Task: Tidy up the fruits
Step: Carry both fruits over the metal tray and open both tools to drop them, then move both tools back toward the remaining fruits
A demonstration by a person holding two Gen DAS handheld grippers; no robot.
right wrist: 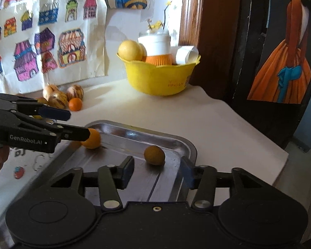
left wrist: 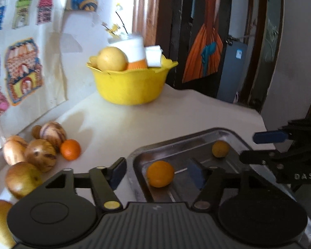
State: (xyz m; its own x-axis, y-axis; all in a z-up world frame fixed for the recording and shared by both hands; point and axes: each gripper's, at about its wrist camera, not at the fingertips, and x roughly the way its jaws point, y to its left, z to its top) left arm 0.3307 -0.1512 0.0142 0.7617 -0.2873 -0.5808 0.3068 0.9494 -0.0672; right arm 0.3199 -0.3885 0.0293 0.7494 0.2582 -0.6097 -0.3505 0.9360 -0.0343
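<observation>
A steel tray (left wrist: 228,133) (right wrist: 176,140) lies on the white table. In it sit an orange fruit (left wrist: 160,173) (right wrist: 91,138) and a smaller yellow-brown fruit (left wrist: 220,149) (right wrist: 154,155). My left gripper (left wrist: 158,173) is open, its jaws either side of the orange fruit, not closed on it; it shows in the right wrist view (right wrist: 72,124) too. My right gripper (right wrist: 156,171) is open and empty just short of the yellow-brown fruit; it shows in the left wrist view (left wrist: 257,147). A pile of striped melons (left wrist: 40,152), a small orange (left wrist: 70,149) (right wrist: 75,104) and pears (left wrist: 22,179) lies at the left.
A yellow bowl (left wrist: 130,85) (right wrist: 159,78) at the back holds a yellow fruit (left wrist: 112,59), a white-and-orange cup and rolled paper. Children's drawings (right wrist: 41,41) hang on the wall behind. The table's edge (right wrist: 275,166) drops off at the right, by a dark door.
</observation>
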